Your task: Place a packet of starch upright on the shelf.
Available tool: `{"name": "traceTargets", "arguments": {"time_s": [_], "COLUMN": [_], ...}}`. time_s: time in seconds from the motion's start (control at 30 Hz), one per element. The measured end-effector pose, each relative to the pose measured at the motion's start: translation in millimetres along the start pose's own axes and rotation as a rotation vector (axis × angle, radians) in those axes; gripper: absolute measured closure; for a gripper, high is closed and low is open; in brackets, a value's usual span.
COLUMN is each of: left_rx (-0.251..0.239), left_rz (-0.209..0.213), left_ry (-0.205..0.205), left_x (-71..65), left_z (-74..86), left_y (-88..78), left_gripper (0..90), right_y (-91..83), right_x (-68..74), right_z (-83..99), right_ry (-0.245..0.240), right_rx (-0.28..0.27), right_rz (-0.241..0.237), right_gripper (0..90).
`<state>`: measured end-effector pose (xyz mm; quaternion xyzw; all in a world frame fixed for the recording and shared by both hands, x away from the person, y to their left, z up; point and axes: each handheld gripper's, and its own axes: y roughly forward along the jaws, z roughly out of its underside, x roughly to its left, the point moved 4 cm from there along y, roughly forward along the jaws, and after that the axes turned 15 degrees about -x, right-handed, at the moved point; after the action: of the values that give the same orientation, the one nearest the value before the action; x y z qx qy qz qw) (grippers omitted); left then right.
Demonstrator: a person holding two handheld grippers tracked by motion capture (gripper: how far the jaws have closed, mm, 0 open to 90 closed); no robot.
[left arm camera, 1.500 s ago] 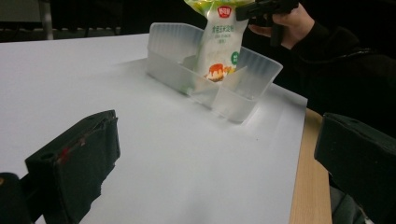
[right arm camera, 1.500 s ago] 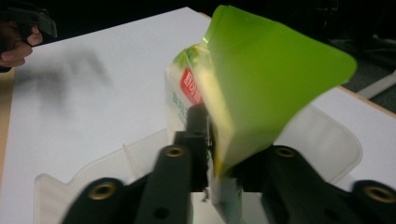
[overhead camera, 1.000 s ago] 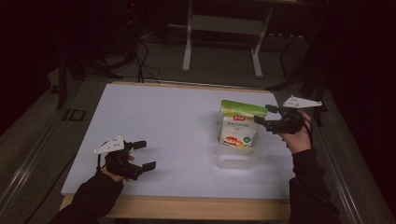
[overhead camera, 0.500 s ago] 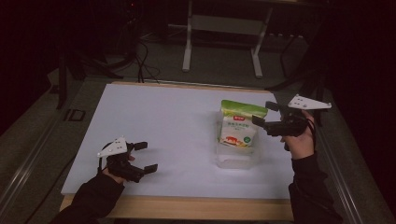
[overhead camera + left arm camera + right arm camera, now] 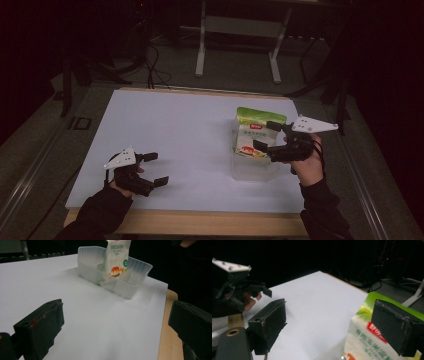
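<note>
From the high view, my bench (image 5: 165, 125) wears a white sheet, and a clear plastic tray (image 5: 254, 170) sits toward its right side, with a green-topped pouch (image 5: 256, 134) standing upright inside it. My right tool (image 5: 268, 136) is at the pouch's right side, jaws spread, one near the pouch's top edge and one lower against its front; I cannot tell whether either touches. My left tool (image 5: 157, 168) hangs well apart from the tray, to its left near the bench's front edge, jaws spread around nothing.

In the left gripper view, my left tool (image 5: 115, 325) looks across bare white sheet, its two black jaws wide apart. The tray (image 5: 130, 287) lies beyond them, near the sheet's corner, and the pouch (image 5: 117, 257) rises from its middle between low dividers.

In the right gripper view, my right tool (image 5: 337, 325) is spread, the right-hand jaw in front of the pouch (image 5: 362, 340) by its green top, the left-hand jaw over open sheet beside the tray. My left tool (image 5: 259, 291) shows farther off, past the pouch, over the bench's far edge, held in my hand (image 5: 249, 301).
</note>
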<state>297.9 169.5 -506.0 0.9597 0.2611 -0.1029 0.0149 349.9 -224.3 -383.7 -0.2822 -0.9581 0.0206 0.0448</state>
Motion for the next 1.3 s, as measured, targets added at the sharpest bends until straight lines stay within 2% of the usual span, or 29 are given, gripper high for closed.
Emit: {"name": "traceTargets", "arguments": {"time_s": [0.13, 0.3, 0.6, 0.77, 0.9, 1.13, 1.3], "left_rx": [0.002, 0.002, 0.007, 0.008, 0.008, 0.011, 0.012], "left_rz": [-0.003, -0.003, -0.001, -0.002, -0.001, -0.002, -0.003], "left_ry": [0.011, 0.008, 0.013, 0.016, 0.016, 0.019, 0.02], "left_x": [0.0, -0.3, -0.8, -0.9, -1.3, -1.1, -1.1], "left_z": [-0.2, -0.3, -0.4, -0.7, -0.7, -0.5, -0.3], "left_y": [-0.9, -1.3, -1.8, -2.2, -2.2, -3.2, -3.6], "left_gripper": [0.8, 0.8, 0.8, 0.8, 0.8, 0.8, 0.8], "right_y": [0.9, 0.5, -0.8, -1.1, 0.4, 1.4, -0.6], "right_x": [11.3, 22.7, 39.6, 46.5, 52.0, 60.1, 62.8], "right_z": [6.2, 15.2, 33.5, 46.1, 58.3, 74.9, 83.5], "right_ry": [0.012, 0.023, 0.019, 0.03, 0.033, 0.007, 0.006], "right_rx": [-0.008, -0.004, 0.027, 0.039, 0.072, 0.113, 0.125], "right_rz": [-0.023, -0.031, -0.039, -0.054, -0.073, -0.086, -0.094], "right_gripper": [12.3, 12.9, 13.2, 13.3, 13.3, 13.2, 13.1]}}
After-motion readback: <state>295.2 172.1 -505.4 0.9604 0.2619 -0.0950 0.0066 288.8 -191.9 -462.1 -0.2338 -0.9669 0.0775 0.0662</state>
